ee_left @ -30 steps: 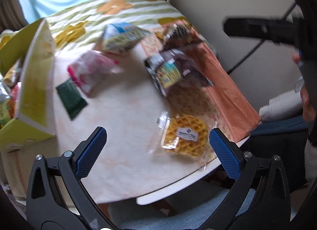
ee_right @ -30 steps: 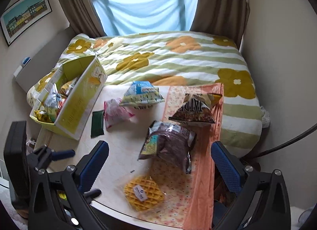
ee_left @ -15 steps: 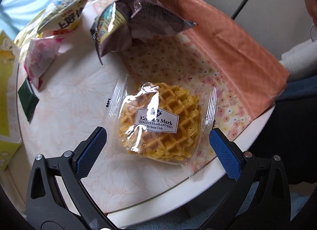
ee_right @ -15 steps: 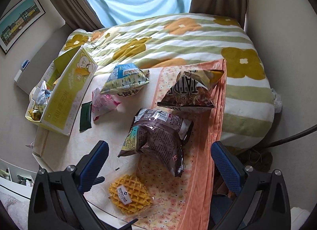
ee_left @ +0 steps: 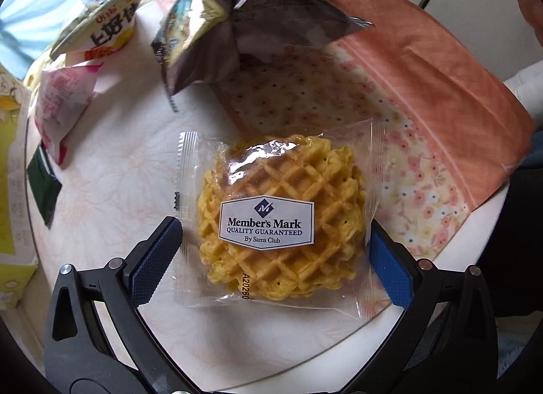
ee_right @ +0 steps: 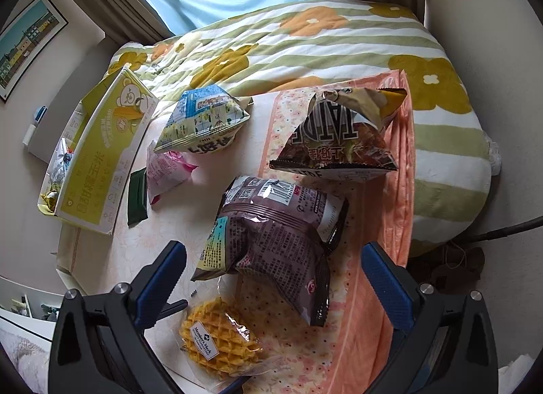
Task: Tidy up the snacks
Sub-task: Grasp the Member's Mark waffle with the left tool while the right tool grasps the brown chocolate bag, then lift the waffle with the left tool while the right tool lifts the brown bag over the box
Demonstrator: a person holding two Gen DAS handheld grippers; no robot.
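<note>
Left tongs (ee_left: 276, 251) gape wide astride the wrapped waffle (ee_left: 281, 217) at lower centre; right tongs (ee_right: 271, 278) hang wide open, empty, above the table (ee_right: 101, 251).

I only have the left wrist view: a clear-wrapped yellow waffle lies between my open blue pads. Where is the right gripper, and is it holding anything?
Observer: The right gripper is open and empty, held above the dark purple foil snack bag.
Operator: I see just one side of the yellow cardboard box. Is its top open?
Observer: Yes, the top is open, and several packets lie inside.
Operator: What sits beyond the purple bag?
Observer: A brown-and-gold crisp bag stands on the orange cloth, its print upside down from the right wrist view.
</note>
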